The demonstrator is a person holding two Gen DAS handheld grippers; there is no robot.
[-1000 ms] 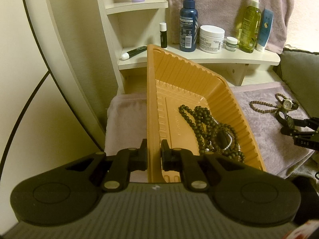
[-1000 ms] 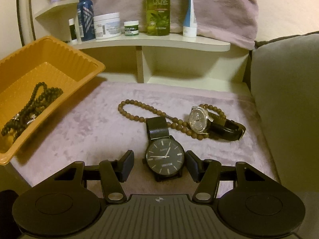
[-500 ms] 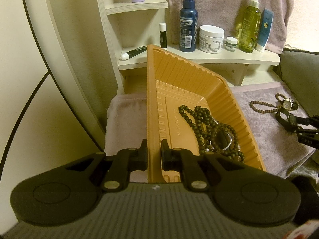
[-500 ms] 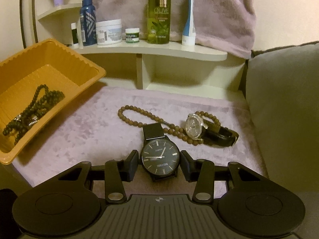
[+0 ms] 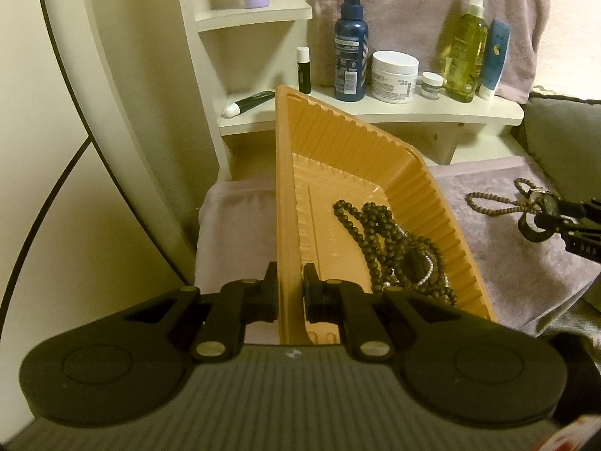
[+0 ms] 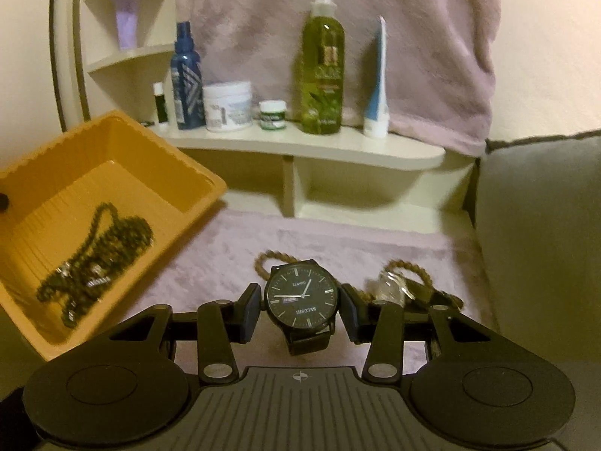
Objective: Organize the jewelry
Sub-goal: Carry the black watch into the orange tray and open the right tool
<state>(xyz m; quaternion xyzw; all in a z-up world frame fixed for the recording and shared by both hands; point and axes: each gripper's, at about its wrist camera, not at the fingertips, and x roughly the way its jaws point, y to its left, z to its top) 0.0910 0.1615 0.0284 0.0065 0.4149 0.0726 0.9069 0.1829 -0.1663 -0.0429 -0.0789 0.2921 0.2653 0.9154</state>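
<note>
My left gripper point(image 5: 291, 282) is shut on the near rim of the orange tray point(image 5: 375, 131), which it holds tilted. A heap of black beads point(image 5: 383, 236) lies inside the tray. My right gripper point(image 6: 300, 300) is shut on the black watch point(image 6: 301, 295), with a pad on each side of the case, and holds it just above the pink cloth. The strap hangs below. Behind it on the cloth lie a brown bead string point(image 6: 263, 259) and a silver watch point(image 6: 390, 285). The same tray point(image 6: 180, 158) sits to the left in the right wrist view.
A cream shelf point(image 6: 300, 146) behind the cloth carries bottles, jars and a tube. A grey cushion point(image 6: 544, 244) borders the cloth on the right. A round mirror frame point(image 5: 75, 112) stands at the left. A pink towel hangs behind the shelf.
My right gripper closed on the black watch and raised it off the cloth. The left gripper and the tray have not moved.
</note>
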